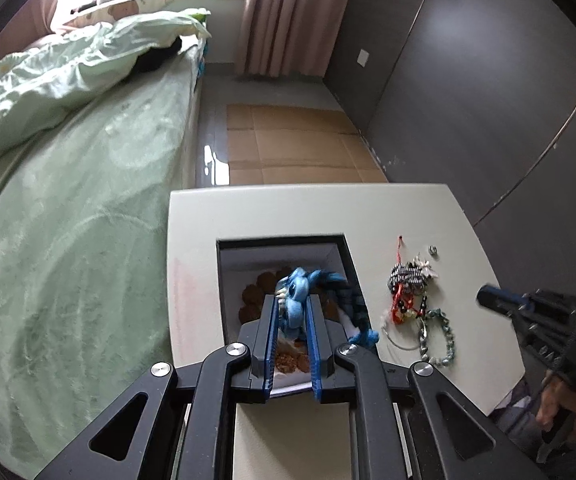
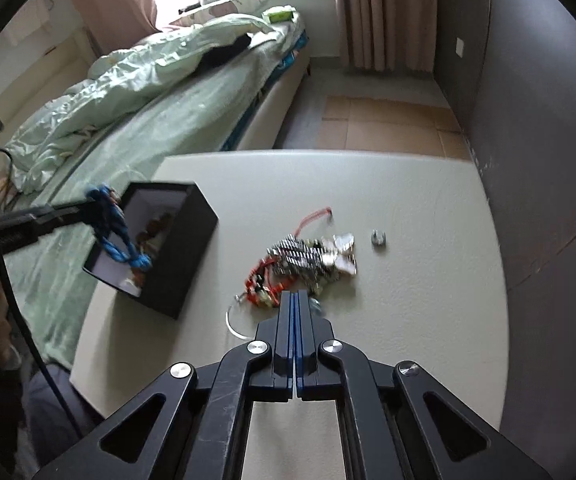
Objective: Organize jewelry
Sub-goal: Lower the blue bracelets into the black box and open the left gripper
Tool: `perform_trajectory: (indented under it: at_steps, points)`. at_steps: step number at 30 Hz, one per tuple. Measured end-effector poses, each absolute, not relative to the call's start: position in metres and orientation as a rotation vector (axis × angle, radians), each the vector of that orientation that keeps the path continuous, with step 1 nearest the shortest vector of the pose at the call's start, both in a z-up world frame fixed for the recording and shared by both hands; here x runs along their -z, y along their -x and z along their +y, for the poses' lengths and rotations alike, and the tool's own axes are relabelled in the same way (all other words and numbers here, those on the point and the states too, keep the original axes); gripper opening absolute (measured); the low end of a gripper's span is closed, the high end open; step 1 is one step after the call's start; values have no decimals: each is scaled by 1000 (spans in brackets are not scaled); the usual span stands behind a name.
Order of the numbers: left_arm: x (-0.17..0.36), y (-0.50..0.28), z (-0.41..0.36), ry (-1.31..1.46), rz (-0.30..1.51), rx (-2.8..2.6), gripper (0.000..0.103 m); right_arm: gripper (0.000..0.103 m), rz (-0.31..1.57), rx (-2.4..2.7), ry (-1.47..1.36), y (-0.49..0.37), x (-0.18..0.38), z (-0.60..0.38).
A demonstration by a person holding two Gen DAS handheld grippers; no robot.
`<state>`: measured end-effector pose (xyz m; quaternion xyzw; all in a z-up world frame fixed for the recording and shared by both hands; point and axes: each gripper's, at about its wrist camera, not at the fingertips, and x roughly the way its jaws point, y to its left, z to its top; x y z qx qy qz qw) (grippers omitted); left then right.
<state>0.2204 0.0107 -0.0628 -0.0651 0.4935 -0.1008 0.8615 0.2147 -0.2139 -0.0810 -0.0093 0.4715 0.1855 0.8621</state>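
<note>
The left tongs (image 1: 293,312) are gripping a blue braided bracelet (image 1: 294,300) over the black box (image 2: 192,240); the right tongs (image 2: 296,304) are hovering pressed together above the jewelry pile (image 2: 308,260) on the desk (image 2: 408,320).

Blue braided cord necklace (image 1: 294,300) dangling over open black box (image 2: 192,240); tangled jewelry pile (image 2: 308,260) on table beside it.

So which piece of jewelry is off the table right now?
The blue braided bracelet, pinched in the left gripper over the black box; the rest lie on the table.
</note>
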Motion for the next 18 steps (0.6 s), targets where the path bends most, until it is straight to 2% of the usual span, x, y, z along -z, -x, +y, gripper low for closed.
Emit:
perform_trajectory:
  at_steps: [1, 2, 3, 4, 5, 7, 9, 10, 11, 12, 18]
  points:
    - [64, -221, 11, 138, 1043, 209, 23, 1, 978, -393, 26, -214, 75, -213]
    - [66, -221, 12, 147, 1047, 209, 40, 1, 972, -398, 28, -214, 71, -211]
    - [66, -219, 14, 158, 1043, 212, 51, 1, 968, -401, 31, -215, 67, -208]
    - [65, -217, 16, 168, 1032, 211, 70, 1, 968, -403, 35, -216, 65, -207]
    - [63, -214, 18, 174, 1016, 210, 76, 1, 975, -404, 40, -217, 65, -206]
    - [59, -210, 21, 179, 994, 210, 76, 1, 1010, -392, 32, -221, 70, -207]
    - [57, -208, 25, 179, 988, 202, 76, 6, 1068, -371, 27, -227, 83, -208]
    - [57, -206, 28, 181, 985, 196, 76, 21, 1103, -355, 32, -229, 92, -210]
    - [57, -205, 31, 189, 982, 190, 76, 41, 1122, -343, 38, -230, 99, -211]
    - [57, -204, 35, 198, 980, 185, 76, 47, 1132, -337, 45, -229, 105, -212]
    - [56, -195, 49, 235, 969, 168, 76, 48, 1185, -313, 100, -233, 134, -214]
